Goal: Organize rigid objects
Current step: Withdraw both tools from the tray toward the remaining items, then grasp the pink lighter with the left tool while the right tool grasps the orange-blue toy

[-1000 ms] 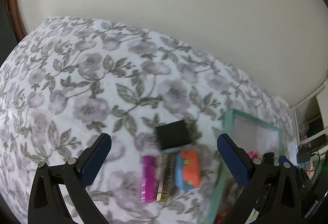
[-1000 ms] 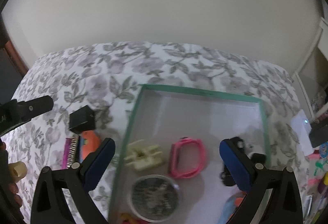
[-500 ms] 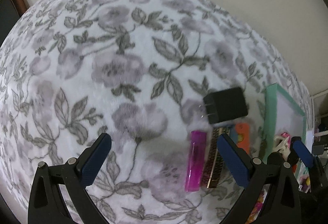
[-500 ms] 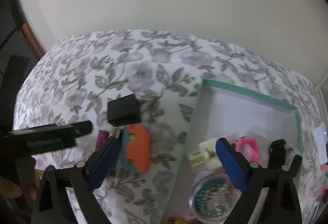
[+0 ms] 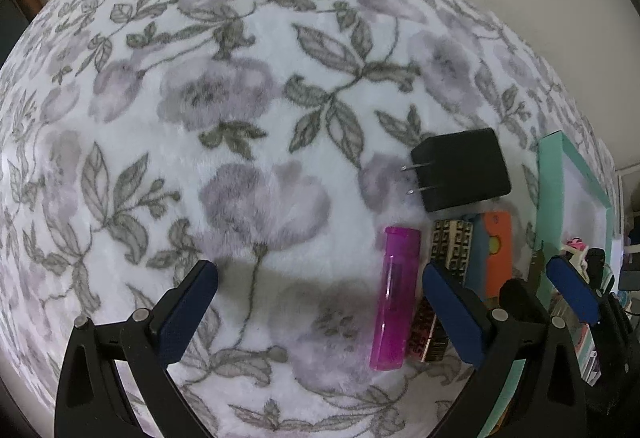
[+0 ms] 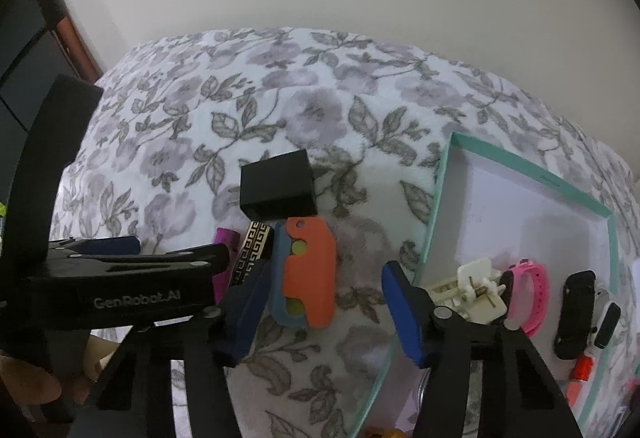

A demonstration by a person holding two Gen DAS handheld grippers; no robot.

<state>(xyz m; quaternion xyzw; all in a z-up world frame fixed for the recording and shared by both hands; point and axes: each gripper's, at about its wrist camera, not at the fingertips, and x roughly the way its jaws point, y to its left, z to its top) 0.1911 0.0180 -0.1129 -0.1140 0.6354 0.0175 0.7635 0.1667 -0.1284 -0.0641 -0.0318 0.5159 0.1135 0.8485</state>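
On the floral cloth lie a black plug adapter [image 5: 464, 167], a pink lighter [image 5: 394, 296], a gold-and-black patterned bar [image 5: 450, 250] and an orange-and-blue toy car [image 5: 494, 252], side by side. My left gripper [image 5: 320, 312] is open and empty, low over the cloth just left of the lighter. In the right wrist view the adapter [image 6: 278, 185] and the car [image 6: 306, 272] show. My right gripper [image 6: 324, 312] is open, its fingers straddling the car's near end. The left gripper [image 6: 132, 250] shows at the left there.
A teal-rimmed white tray [image 6: 442, 193] stands right of the row. It holds a cream plastic part [image 6: 472, 288], a pink band [image 6: 530, 296], a black piece [image 6: 574, 318] and other small items. A wall runs behind the cloth-covered surface.
Both grippers have moved left and lower toward the row of objects. The right gripper has swung from over the tray to over the toy car. Both stay open.
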